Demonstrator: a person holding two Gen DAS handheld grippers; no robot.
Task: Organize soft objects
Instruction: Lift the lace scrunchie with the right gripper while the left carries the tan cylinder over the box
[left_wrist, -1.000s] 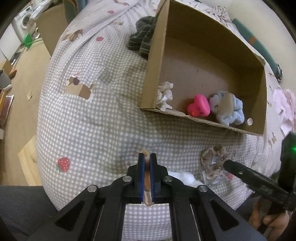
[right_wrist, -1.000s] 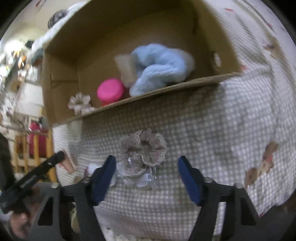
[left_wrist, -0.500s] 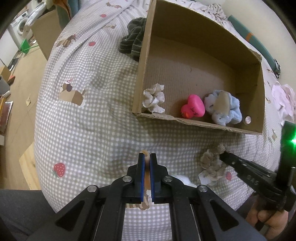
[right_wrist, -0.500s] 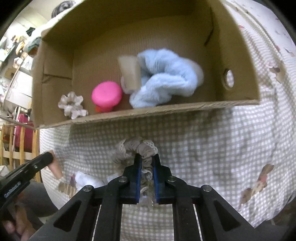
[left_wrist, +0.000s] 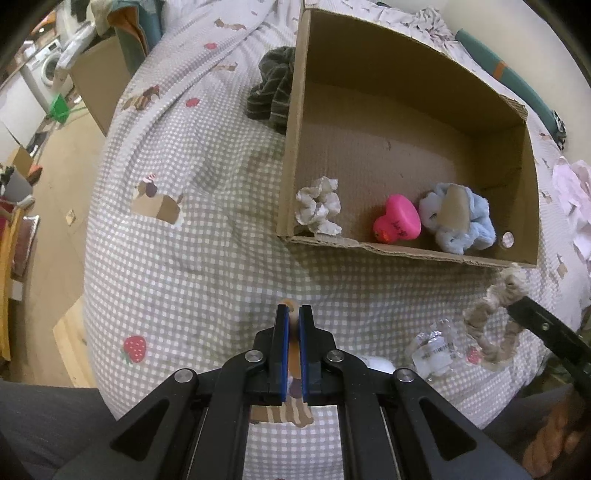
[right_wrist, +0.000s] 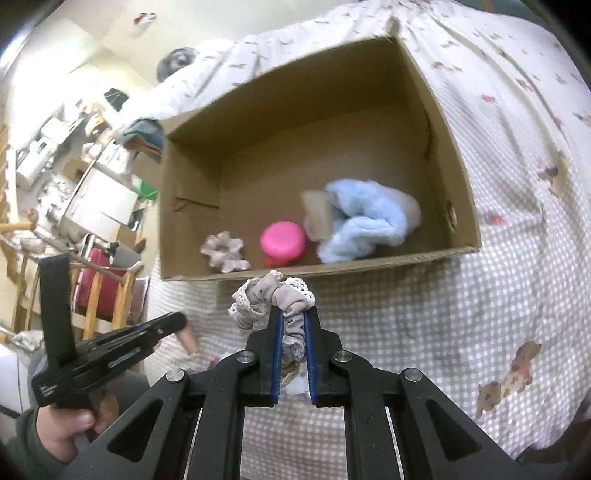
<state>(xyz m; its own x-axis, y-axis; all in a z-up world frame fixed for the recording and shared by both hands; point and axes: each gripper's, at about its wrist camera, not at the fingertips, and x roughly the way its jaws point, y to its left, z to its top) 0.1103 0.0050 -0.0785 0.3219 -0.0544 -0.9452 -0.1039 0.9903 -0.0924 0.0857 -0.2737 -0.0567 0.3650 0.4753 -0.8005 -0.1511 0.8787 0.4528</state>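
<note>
Your right gripper (right_wrist: 293, 321) has its fingers clamped on the beige lace scrunchie (right_wrist: 275, 295), lifted clear of the checked bedspread (right_wrist: 424, 314), just short of the cardboard box's (right_wrist: 369, 264) near wall. Inside the box: white scrunchie (right_wrist: 224, 251), pink heart (right_wrist: 282, 242), blue scrunchie (right_wrist: 364, 218). Your left gripper (left_wrist: 294, 321) fingers are pinched tight on a thin tan piece (left_wrist: 293, 314), low over the bed.

Matt corrugated cardboard is being shown by the box (left_wrist: 291, 122); gathered cloth with lace trim by the scrunchie (right_wrist: 280, 299); woven gingham by the bedcover (left_wrist: 207, 258).
</note>
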